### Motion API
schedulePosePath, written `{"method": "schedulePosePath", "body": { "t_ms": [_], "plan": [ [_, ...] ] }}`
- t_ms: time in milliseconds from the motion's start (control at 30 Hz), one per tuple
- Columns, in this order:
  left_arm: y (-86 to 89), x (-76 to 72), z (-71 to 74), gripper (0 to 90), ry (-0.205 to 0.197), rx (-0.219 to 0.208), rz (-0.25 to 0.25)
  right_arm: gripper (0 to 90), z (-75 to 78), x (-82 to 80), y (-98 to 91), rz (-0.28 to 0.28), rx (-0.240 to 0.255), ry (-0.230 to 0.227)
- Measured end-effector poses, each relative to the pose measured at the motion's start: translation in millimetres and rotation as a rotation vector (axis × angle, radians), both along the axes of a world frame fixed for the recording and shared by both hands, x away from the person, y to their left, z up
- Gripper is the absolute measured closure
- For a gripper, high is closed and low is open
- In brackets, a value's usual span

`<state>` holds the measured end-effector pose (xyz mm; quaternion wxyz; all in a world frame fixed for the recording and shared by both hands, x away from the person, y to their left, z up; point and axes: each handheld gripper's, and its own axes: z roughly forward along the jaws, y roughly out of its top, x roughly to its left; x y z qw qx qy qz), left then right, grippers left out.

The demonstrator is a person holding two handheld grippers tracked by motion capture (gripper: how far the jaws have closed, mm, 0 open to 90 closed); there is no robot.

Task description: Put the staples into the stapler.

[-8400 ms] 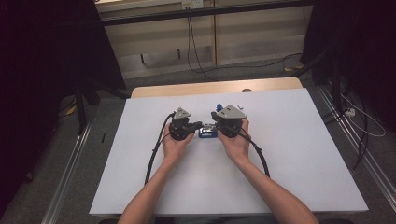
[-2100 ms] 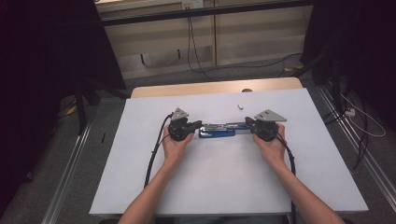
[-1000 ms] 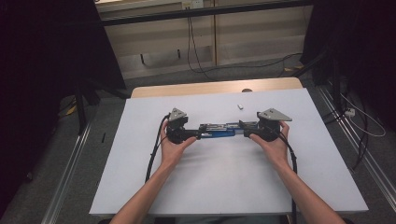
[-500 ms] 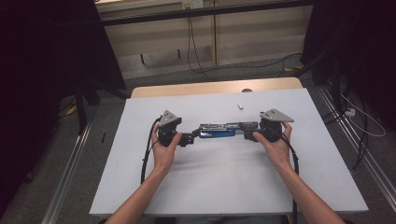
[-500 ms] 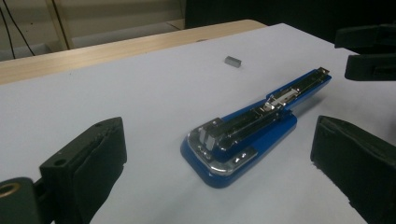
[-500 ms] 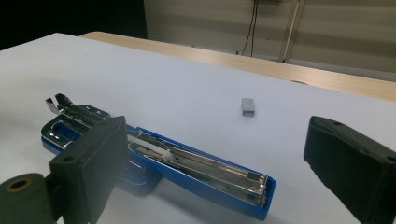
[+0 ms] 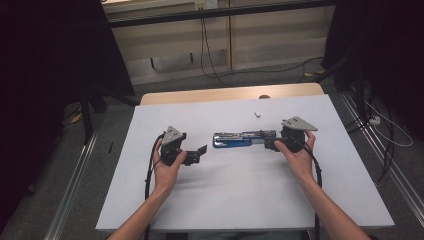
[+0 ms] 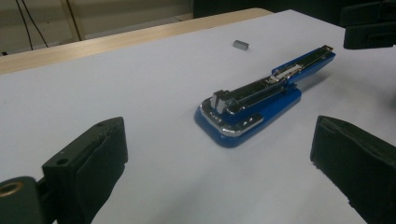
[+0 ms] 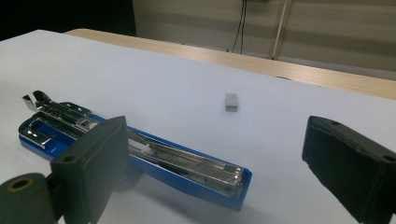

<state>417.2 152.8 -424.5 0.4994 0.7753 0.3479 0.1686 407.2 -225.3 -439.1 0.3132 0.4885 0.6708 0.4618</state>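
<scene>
1. Left gripper [image 7: 199,152] has backed off leftward from the stapler [image 7: 235,139] since a second ago, jaws spread with nothing between them.
2. Table [image 7: 240,200] is mostly bare white, so nothing's blocking a reach.
3. Stapler lies flat near the middle, opened out, long axis running left to right.
4. Right gripper [image 7: 270,143] sits at its right end and is way closer; jaws have just been opening, nothing pinched, one jaw in front of the stapler.
5. Small grey staple block [image 7: 257,114] sits further back, well clear.
</scene>
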Motion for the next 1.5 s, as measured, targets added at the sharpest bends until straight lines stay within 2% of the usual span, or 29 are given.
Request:
{"method": "schedulePosePath", "body": {
  "t_ms": [33, 100, 233, 333, 433, 500, 600, 667, 700, 800, 867, 1067, 1200, 1333, 1400, 1500],
  "plan": [
    [1.9, -1.5, -0.7, 4.2, 0.003, 0.001, 0.005, 7.4, 0.6, 0.6, 0.3, -0.004, -0.010, 0.002],
    [6.6, -5.0, -3.1, 4.2, 0.010, 0.000, 0.006, 7.6, 1.2, 2.0, 1.2, -0.010, -0.001, 0.006],
    [12.2, -13.8, -5.3, 4.2, 0.026, -0.012, 0.015, 7.7, 1.5, 6.8, 5.7, 0.015, 0.003, 0.027],
    [17.1, -21.5, -4.7, 4.3, 0.025, 0.001, 0.018, 7.4, 1.4, 10.3, 7.9, 0.030, 0.004, 0.034],
    [25.8, -28.4, -4.5, 4.3, 0.028, -0.023, 0.006, 6.5, 3.3, 11.7, 8.8, 0.057, 0.012, 0.032],
    [31.8, -32.8, -2.6, 4.5, 0.017, -0.021, 0.018, 6.3, 4.6, 13.4, 9.2, 0.082, 0.036, 0.026],
    [40.2, -40.7, 0.0, 4.5, 0.006, -0.025, 0.048, 6.5, 5.9, 15.1, 10.3, 0.097, 0.025, 0.026],
    [44.0, -49.3, 2.3, 4.5, -0.018, 0.006, 0.064, 6.7, 6.5, 16.4, 10.9, 0.114, 0.031, 0.037],
    [45.5, -54.4, 3.7, 4.4, -0.023, 0.002, 0.068, 7.1, 6.7, 17.2, 11.0, 0.119, 0.027, 0.042],
    [53.1, -66.7, 6.3, 4.4, -0.021, -0.033, 0.059, 8.1, 7.3, 20.7, 10.2, 0.131, 0.033, 0.073],
    [58.8, -72.6, 6.7, 4.5, -0.029, -0.025, 0.057, 8.9, 8.2, 23.8, 8.9, 0.134, 0.019, 0.093],
    [76.0, -85.0, 5.3, 4.5, -0.024, -0.020, 0.103, 9.4, 13.9, 34.0, 4.6, 0.121, 0.029, 0.105],
    [79.4, -94.1, 8.0, 4.5, -0.049, -0.009, 0.117, 10.0, 14.0, 43.8, 4.0, 0.121, 0.019, 0.135],
    [79.1, -102.2, 11.5, 4.5, -0.082, -0.027, 0.103, 11.0, 11.5, 53.4, 5.0, 0.150, 0.055, 0.165],
    [79.4, -105.9, 10.6, 4.5, -0.072, -0.029, 0.104, 11.1, 11.5, 56.9, 5.9, 0.157, 0.047, 0.168],
    [78.5, -106.1, 10.2, 4.4, -0.087, 0.004, 0.102, 11.2, 12.8, 62.6, 7.9, 0.153, 0.021, 0.177]
  ]
}}
